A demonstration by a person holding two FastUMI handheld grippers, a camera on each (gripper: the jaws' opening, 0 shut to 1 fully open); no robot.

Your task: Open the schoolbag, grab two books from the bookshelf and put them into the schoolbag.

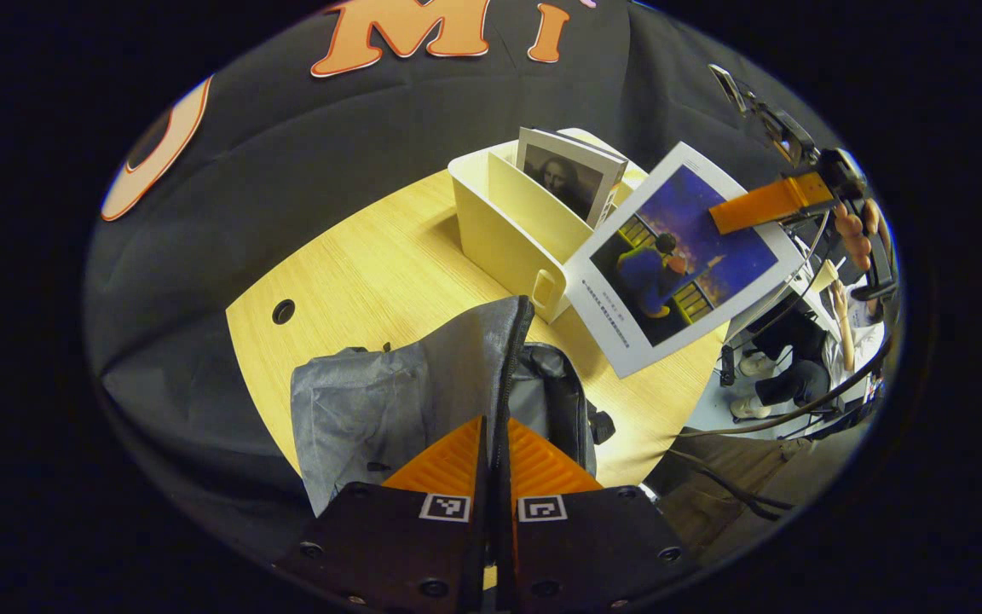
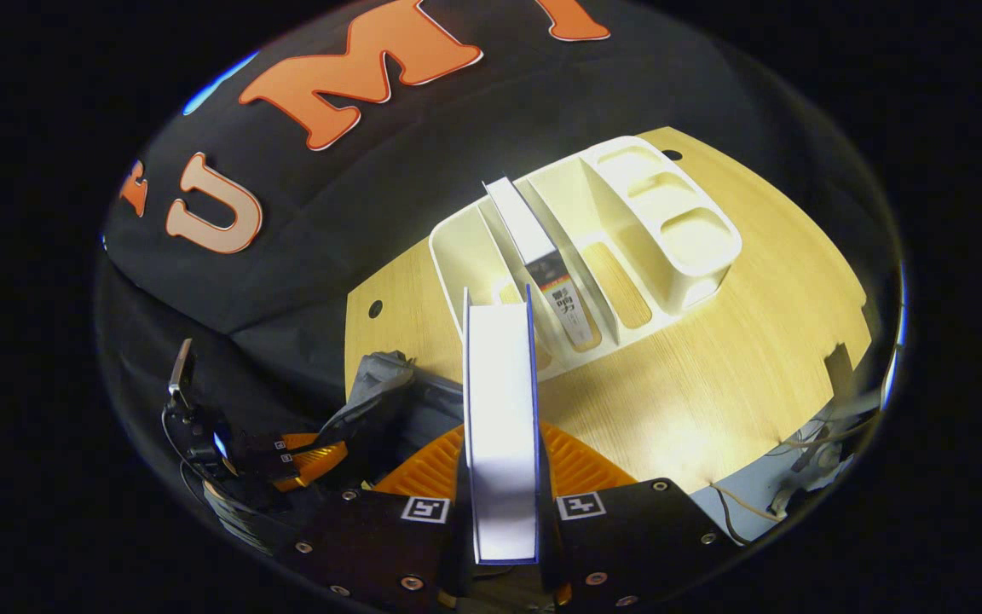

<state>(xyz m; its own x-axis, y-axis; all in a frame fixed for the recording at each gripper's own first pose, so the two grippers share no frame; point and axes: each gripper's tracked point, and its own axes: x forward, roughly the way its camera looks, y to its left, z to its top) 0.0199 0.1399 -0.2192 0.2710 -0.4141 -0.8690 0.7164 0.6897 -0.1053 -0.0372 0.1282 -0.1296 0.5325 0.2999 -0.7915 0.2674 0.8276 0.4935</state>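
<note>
In the left gripper view the grey schoolbag [image 1: 389,409] lies on the wooden table, and my left gripper [image 1: 495,431] is shut on the zippered edge of its raised flap. Behind it stands the cream bookshelf [image 1: 499,230] with a portrait-cover book [image 1: 566,175] upright in a slot. A blue-cover book [image 1: 678,256] hangs tilted in the air right of the shelf, held by my right gripper [image 1: 725,213]. In the right gripper view my right gripper [image 2: 501,448] is shut on that book [image 2: 499,384], seen edge-on above the bag [image 2: 376,375]. The bookshelf [image 2: 696,264] holds the other book [image 2: 534,243].
The wooden table [image 1: 372,273] has a cable hole [image 1: 283,310] at its left. The left gripper [image 2: 303,456] shows at the lower left in the right gripper view. A seated person [image 1: 798,358] and cables [image 1: 747,486] lie beyond the table's right edge. Bare tabletop [image 2: 713,384] lies right of the bag.
</note>
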